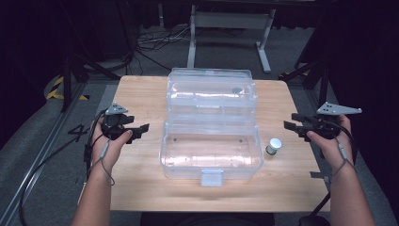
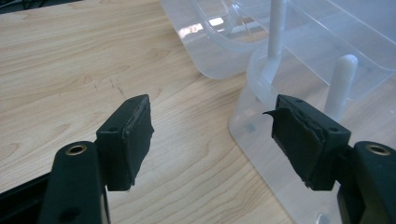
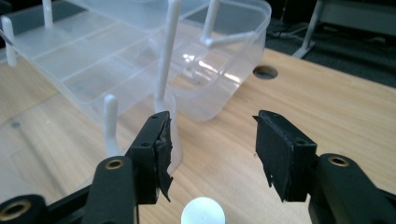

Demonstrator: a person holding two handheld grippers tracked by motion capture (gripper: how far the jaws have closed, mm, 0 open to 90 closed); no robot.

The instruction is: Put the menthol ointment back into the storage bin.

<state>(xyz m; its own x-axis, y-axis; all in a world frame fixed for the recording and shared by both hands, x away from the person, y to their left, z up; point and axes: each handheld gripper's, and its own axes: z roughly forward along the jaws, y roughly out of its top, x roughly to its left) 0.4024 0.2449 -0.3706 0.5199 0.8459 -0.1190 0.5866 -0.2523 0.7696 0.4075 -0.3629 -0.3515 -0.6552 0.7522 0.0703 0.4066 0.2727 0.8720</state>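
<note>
A clear plastic storage box sits mid-table with its tiers swung open, the upper tray stepped back toward the far edge and the latch tab at the near side. A small white-capped jar stands upright just right of the box, apart from it.

High view: above the near edge, facing forward and down over the whole counter.
Left gripper view: low, close, facing the clear box.
Right gripper view: low, close, opposite side.
Shared: box.

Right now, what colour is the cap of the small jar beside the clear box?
White; the small jar shows it best in the high view.
</note>
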